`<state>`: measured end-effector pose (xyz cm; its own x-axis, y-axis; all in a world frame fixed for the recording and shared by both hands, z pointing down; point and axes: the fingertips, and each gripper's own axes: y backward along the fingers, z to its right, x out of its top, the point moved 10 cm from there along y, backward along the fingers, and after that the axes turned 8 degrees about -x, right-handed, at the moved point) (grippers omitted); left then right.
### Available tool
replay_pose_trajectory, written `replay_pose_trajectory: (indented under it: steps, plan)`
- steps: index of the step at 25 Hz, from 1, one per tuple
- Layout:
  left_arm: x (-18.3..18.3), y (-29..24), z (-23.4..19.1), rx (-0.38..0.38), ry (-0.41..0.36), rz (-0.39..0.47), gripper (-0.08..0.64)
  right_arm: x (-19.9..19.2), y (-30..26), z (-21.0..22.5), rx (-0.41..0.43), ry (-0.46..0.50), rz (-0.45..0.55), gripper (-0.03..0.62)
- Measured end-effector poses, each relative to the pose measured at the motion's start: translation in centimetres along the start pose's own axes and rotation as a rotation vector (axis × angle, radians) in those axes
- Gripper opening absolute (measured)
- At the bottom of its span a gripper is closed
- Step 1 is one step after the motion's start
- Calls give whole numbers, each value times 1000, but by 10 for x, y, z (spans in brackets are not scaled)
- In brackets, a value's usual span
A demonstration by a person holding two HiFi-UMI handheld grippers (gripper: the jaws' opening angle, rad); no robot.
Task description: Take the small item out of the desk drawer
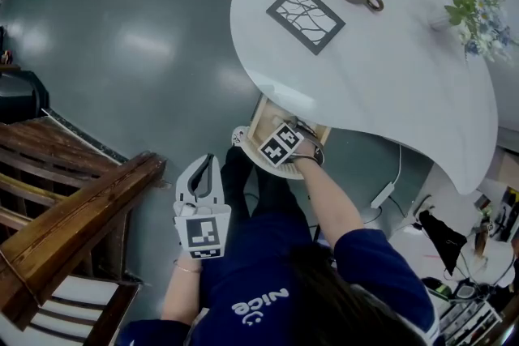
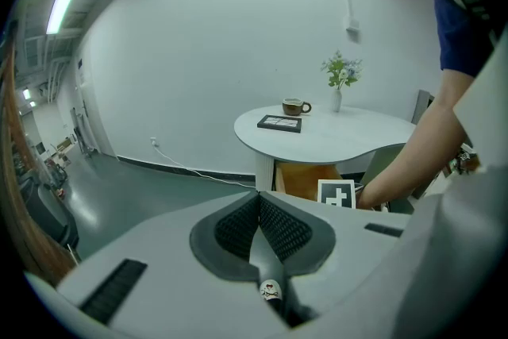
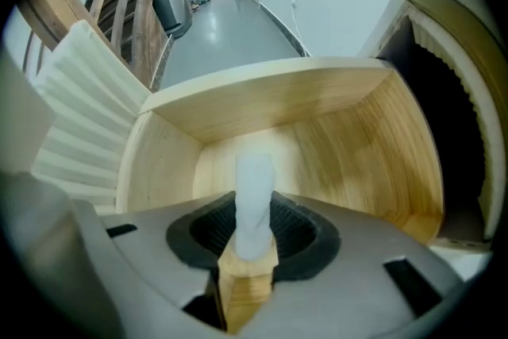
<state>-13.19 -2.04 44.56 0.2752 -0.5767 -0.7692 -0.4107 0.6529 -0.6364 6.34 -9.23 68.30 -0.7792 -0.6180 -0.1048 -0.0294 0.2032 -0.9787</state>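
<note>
Our right gripper (image 3: 252, 233) pinches the small item (image 3: 254, 190) inside the open drawer (image 3: 349, 147); next we lift it clear

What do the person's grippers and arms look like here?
The left gripper and right gripper have pale grey shells, black ribbed fingers and a black-and-white marker cube each. Dark blue short-sleeved top; thin bracelet on the left wrist.
</note>
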Motion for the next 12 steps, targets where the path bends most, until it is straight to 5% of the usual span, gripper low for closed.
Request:
replay_pose_trajectory:
  steps: [12]
  plan:
    - [15, -12, -6, -51, -34, 35, 3, -1, 48, -6, -5, -36, 52, 132]
